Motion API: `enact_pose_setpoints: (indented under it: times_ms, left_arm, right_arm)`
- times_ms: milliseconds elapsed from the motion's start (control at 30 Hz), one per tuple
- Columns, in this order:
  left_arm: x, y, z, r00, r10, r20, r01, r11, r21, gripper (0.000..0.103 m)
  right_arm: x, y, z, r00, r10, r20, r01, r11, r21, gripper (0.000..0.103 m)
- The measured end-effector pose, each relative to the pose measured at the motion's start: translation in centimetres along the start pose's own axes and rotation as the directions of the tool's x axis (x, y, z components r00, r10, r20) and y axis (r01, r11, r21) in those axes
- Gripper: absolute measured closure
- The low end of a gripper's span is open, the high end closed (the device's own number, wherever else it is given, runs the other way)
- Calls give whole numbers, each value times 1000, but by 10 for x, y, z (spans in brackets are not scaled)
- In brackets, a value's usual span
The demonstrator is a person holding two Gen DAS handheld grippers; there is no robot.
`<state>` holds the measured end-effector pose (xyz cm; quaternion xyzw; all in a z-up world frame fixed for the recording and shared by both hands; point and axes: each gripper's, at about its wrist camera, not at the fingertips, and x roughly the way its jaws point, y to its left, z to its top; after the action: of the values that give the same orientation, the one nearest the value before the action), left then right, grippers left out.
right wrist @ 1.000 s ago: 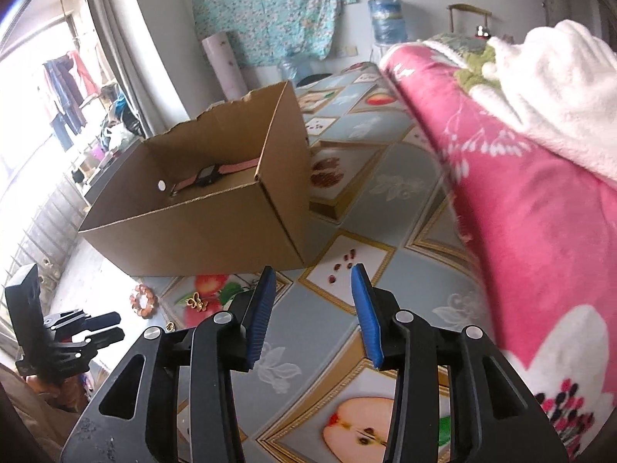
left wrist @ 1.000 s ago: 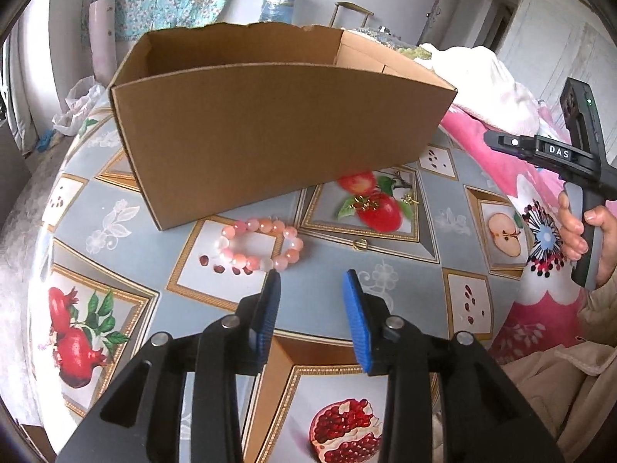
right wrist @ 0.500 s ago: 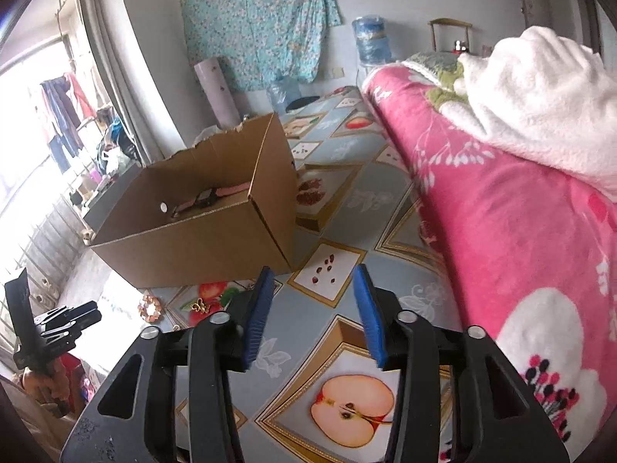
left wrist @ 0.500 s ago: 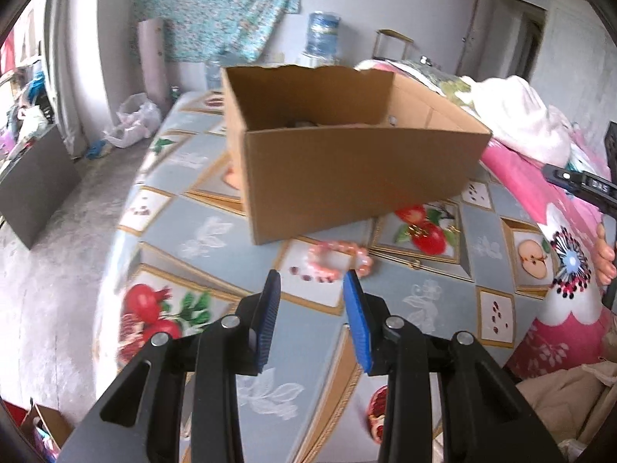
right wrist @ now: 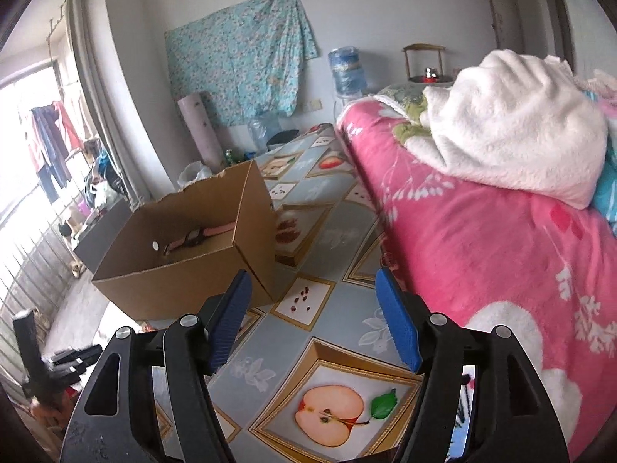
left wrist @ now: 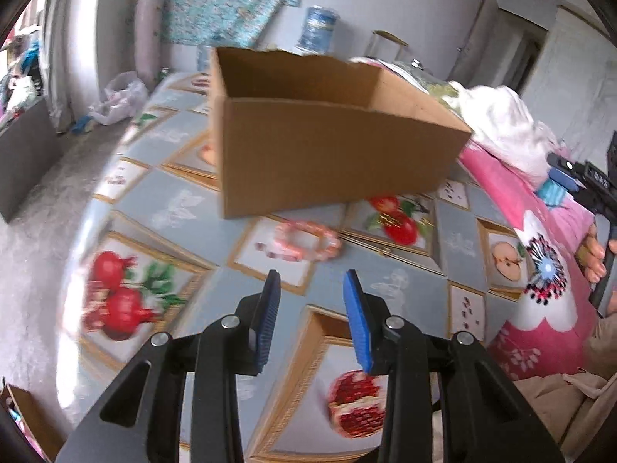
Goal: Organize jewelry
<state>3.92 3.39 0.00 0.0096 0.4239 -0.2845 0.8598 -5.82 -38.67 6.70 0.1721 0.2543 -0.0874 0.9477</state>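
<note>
Left gripper [left wrist: 311, 289]: jaws set at a narrow gap with nothing between the blue pads, poised above the fruit-patterned cloth [left wrist: 412, 293], short of the pink bead bracelet [left wrist: 306, 240], which lies on the cloth just in front of the cardboard box [left wrist: 327, 162], while a small gold piece [left wrist: 401, 219], too blurred to identify, rests on the printed apple to the bracelet's right. Right gripper [right wrist: 313, 310]: jaws opening, already wide and empty, above the cloth between the box and a pink blanket [right wrist: 501, 254]; a pink-strapped watch [right wrist: 198, 236] lies inside the box
</note>
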Motion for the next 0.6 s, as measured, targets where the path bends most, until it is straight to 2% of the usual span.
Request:
enact_pose_setpoints:
  times_ms: [167, 300, 433, 600]
  left_arm:
    - [27, -31, 4, 998, -50, -37, 53, 995, 85, 70]
    - [46, -49, 14, 996, -73, -48, 79, 987, 143, 70]
    - [63, -64, 21, 996, -64, -67, 76, 976, 202, 70]
    - [80, -74, 24, 997, -18, -80, 38, 966, 254, 70]
  right_arm:
    - [24, 10, -9, 997, 46, -69, -46, 999, -11, 39]
    - [48, 31, -25, 983, 109, -145, -114, 993, -25, 40]
    - [76, 58, -46, 954, 170, -245, -188, 981, -50, 50]
    - [95, 86, -63, 941, 148, -305, -203, 966, -157, 60]
